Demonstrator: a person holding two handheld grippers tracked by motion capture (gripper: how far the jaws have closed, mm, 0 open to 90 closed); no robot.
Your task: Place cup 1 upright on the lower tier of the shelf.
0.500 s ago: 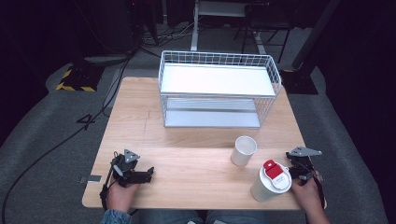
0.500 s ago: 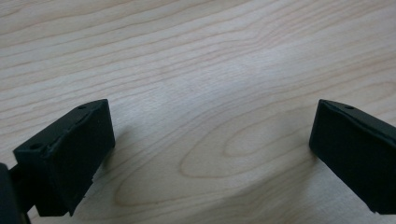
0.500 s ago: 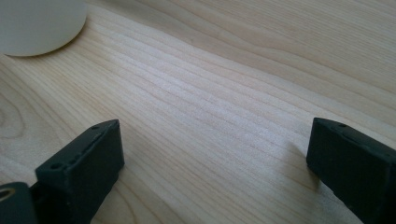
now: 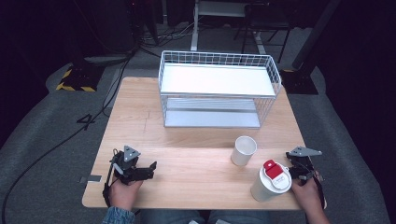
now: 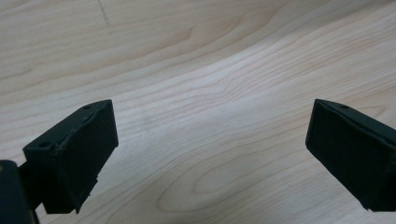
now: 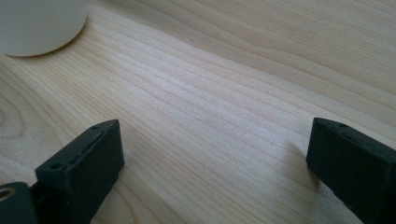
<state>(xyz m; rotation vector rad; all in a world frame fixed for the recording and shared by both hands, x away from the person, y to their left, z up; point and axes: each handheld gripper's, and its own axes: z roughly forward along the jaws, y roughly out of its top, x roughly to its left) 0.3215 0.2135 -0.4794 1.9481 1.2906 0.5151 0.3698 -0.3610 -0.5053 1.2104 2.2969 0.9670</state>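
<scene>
A white lidded cup (image 4: pixel 270 183) with a red tab stands at the table's front right. An open white paper cup (image 4: pixel 244 150) stands just behind it, to its left. My right gripper (image 4: pixel 296 171) rests on the table right beside the lidded cup. In the right gripper view it (image 6: pixel 215 149) is open over bare wood, with a white cup base (image 6: pixel 37 21) at the top left. My left gripper (image 4: pixel 148 170) lies at the front left, pointing right. In the left gripper view it (image 5: pixel 210 140) is open with only wood grain between its jaws.
A white wire two-level rack (image 4: pixel 219 88) takes up the back middle of the wooden table (image 4: pixel 187 140). Bare wood stretches between the two grippers. Dark floor, cables and a yellow-black striped plate (image 4: pixel 74 81) surround the table.
</scene>
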